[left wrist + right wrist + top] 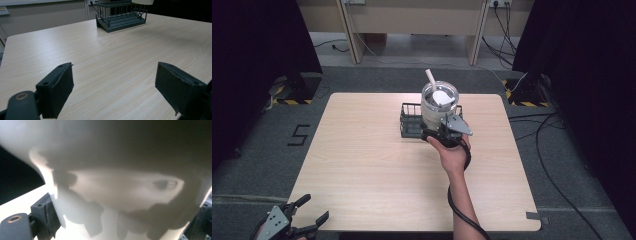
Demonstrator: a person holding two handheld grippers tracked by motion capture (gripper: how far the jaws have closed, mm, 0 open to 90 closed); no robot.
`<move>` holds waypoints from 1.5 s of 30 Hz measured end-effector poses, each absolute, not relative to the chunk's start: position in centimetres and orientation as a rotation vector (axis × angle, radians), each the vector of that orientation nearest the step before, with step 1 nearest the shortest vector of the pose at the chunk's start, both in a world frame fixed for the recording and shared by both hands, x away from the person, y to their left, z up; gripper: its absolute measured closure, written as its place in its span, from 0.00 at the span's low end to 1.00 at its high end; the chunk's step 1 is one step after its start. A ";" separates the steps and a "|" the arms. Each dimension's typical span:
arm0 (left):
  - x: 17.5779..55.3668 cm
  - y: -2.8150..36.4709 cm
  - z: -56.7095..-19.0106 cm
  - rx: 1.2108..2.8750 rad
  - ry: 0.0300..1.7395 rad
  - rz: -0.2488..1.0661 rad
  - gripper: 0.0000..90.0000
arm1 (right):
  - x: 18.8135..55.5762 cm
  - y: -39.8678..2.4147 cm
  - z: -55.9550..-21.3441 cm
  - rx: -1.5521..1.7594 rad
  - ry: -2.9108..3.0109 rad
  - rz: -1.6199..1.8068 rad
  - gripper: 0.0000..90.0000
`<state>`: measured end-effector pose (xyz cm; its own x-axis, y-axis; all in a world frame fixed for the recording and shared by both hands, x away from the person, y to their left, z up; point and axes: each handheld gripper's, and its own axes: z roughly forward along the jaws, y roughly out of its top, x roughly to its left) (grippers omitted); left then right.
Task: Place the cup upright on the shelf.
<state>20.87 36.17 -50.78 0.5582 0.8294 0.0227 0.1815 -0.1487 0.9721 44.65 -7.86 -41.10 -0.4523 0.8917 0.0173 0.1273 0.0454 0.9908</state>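
The white tumbler (pixel 120 170) is a close blur in the right gripper view, its base hidden behind the right tool (pixel 443 134) from above. The left tool (pixel 312 210) is cut by the bottom edge.

White translucent plastic tumbler (pixel 438 106) with clear lid and white straw, upright, held above the dark wire rack (pixel 410 121), at its right end.

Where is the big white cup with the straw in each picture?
High view: the white cup is top centre, over the dark wire rack, in the right gripper.
Left gripper view: its bottom edge is at the top, above the rack.
Right gripper view: its wall is right up close.
Shared landmark: the rack.
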 end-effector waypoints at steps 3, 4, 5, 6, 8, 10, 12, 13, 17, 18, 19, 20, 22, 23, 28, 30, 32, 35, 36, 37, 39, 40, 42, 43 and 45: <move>20.9 36.2 -50.8 1.653 0.863 0.709 0.16 | 45.0 -8.2 -40.8 1.045 1.651 1.464 0.12; 20.9 36.2 -50.8 1.653 0.864 0.709 0.16 | 45.2 -8.3 -40.6 1.047 1.644 1.457 0.12; 20.9 36.2 -50.8 1.656 0.864 0.709 0.16 | 45.2 -8.3 -40.6 1.047 1.644 1.457 0.12; 20.9 36.2 -50.8 1.653 0.864 0.708 0.16 | 45.3 -8.4 -40.5 1.047 1.639 1.454 0.12; 20.9 36.2 -50.8 1.651 0.865 0.708 0.16 | 45.5 -8.5 -40.4 1.051 1.629 1.453 0.12; 20.9 36.2 -50.8 1.652 0.866 0.707 0.16 | 45.7 -8.5 -40.3 1.057 1.618 1.452 0.12; 20.9 36.2 -50.8 1.649 0.868 0.706 0.16 | 46.0 -8.6 -40.2 1.065 1.607 1.448 0.12; 20.9 36.2 -50.8 1.648 0.869 0.706 0.16 | 46.1 -8.6 -40.1 1.069 1.604 1.445 0.12; 20.9 36.2 -50.8 1.647 0.872 0.706 0.16 | 46.6 -8.7 -40.0 1.078 1.596 1.438 0.12; 20.9 36.2 -50.8 1.648 0.873 0.706 0.16 | 46.8 -8.7 -39.9 1.079 1.595 1.438 0.12; 20.9 36.2 -50.8 1.648 0.873 0.706 0.16 | 47.1 -8.8 -39.8 1.083 1.592 1.434 0.12; 20.9 36.2 -50.8 1.648 0.873 0.706 0.16 | 47.1 -8.8 -39.8 1.083 1.592 1.434 0.12; 21.0 36.2 -50.8 1.648 0.874 0.707 0.16 | 47.4 -8.8 -39.6 1.078 1.589 1.430 0.12; 21.0 36.2 -50.8 1.648 0.874 0.707 0.16 | 47.5 -8.9 -39.5 1.081 1.586 1.428 0.12; 21.0 36.2 -50.8 1.647 0.876 0.707 0.16 | 48.3 -8.9 -39.0 1.088 1.575 1.428 0.12; 21.0 36.2 -50.8 1.645 0.876 0.706 0.16 | 48.6 -8.8 -39.0 1.096 1.575 1.424 0.12; 21.0 36.2 -50.9 1.644 0.877 0.706 0.16 | 49.0 -8.8 -39.1 1.096 1.573 1.411 0.12; 21.0 36.3 -50.9 1.643 0.880 0.705 0.16 | 49.5 -8.7 -39.3 1.109 1.580 1.411 0.12; 21.0 36.3 -50.9 1.643 0.880 0.706 0.16 | 49.7 -8.7 -39.4 1.115 1.583 1.405 0.12; 21.0 36.3 -50.9 1.643 0.881 0.706 0.16 | 50.0 -8.7 -39.4 1.120 1.583 1.404 0.12; 21.0 36.3 -50.9 1.642 0.881 0.706 0.16 | 50.1 -8.7 -39.4 1.122 1.585 1.401 0.12; 21.0 36.3 -50.9 1.642 0.882 0.706 0.16 | 50.3 -8.7 -39.4 1.123 1.586 1.400 0.12; 21.1 36.3 -50.9 1.644 0.883 0.707 0.16 | 50.4 -8.7 -39.4 1.122 1.588 1.395 0.12; 21.1 36.3 -50.9 1.644 0.882 0.707 0.16 | 50.5 -8.7 -39.4 1.126 1.586 1.396 0.12; 21.1 36.3 -50.9 1.646 0.883 0.709 0.16 | 50.9 -8.8 -39.3 1.132 1.586 1.392 0.12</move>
<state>21.05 36.30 -50.87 0.5456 0.8380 0.0108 0.1922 -0.1376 0.9717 50.92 -8.76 -39.28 -0.3462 0.9378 0.0261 0.1474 0.0269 0.9887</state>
